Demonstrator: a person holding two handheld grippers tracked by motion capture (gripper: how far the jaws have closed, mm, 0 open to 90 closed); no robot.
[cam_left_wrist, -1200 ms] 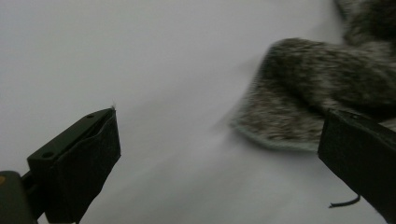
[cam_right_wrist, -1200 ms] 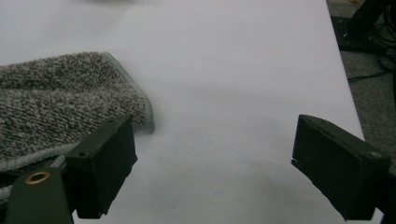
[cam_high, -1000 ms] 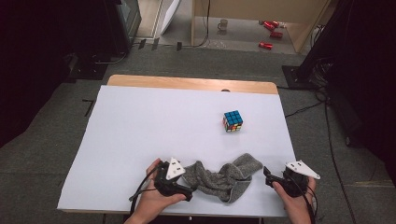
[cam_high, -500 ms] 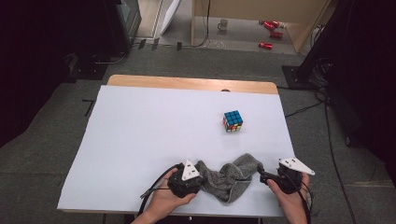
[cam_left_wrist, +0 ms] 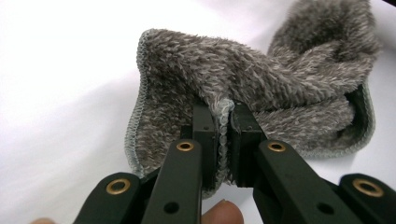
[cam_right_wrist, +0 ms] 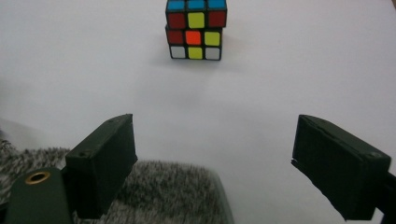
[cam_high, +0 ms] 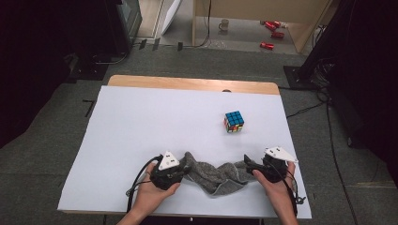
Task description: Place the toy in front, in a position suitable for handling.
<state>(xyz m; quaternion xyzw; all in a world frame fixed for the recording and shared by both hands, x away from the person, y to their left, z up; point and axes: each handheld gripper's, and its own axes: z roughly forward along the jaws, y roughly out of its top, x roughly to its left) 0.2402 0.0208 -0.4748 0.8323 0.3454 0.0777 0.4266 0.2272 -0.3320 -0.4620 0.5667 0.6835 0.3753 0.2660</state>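
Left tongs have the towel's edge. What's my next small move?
Probably bring the right tongs down onto the towel and close. Its jaws stand open just above the near corner, gripping nothing, while the left tongs, just closed, pinch the other edge.

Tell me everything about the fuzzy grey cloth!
The fuzzy grey cloth looks like soft, fleecy fabric in mottled grey and white, with a stitched pale edge. It lies crumpled and twisted on the white table, near the front edge, between both hands. The left gripper has just closed its black fingers on a fold of it. The right gripper, fingers wide apart, hangs over its other end without pinching it.
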